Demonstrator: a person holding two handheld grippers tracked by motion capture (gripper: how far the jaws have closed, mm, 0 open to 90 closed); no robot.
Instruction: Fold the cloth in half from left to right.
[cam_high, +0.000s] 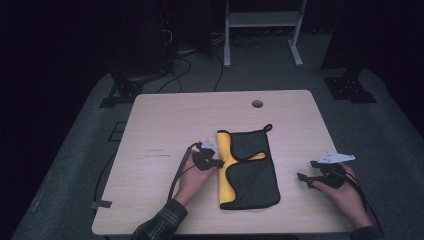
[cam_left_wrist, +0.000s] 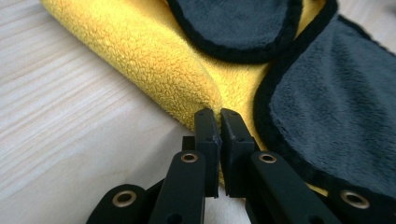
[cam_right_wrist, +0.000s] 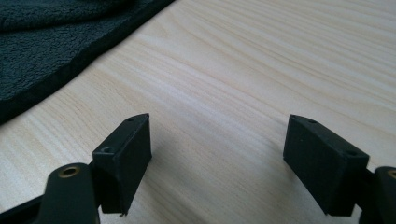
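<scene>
A folded cloth (cam_high: 250, 170), dark grey on top with a yellow underside and a black hem, lies at the middle of the wooden table (cam_high: 170, 115). My left gripper (cam_high: 220, 162) sits at its left edge. In the left gripper view the jaws of the left gripper (cam_left_wrist: 219, 114) are together, pinching the rounded yellow fold of the cloth (cam_left_wrist: 154, 60). My right gripper (cam_high: 306, 170) rests on the table to the right of the cloth. Its jaws stand wide in the right gripper view, with the right gripper (cam_right_wrist: 219, 126) holding nothing over bare wood. The cloth's dark hem (cam_right_wrist: 37, 51) lies off to its upper left.
A small round hole (cam_high: 257, 103) sits near the table's far edge. The cloth's hanging loop (cam_high: 268, 128) points toward the far side. Cables trail from both grippers. Beyond the table are a white frame (cam_high: 262, 20) and dark stands on the floor.
</scene>
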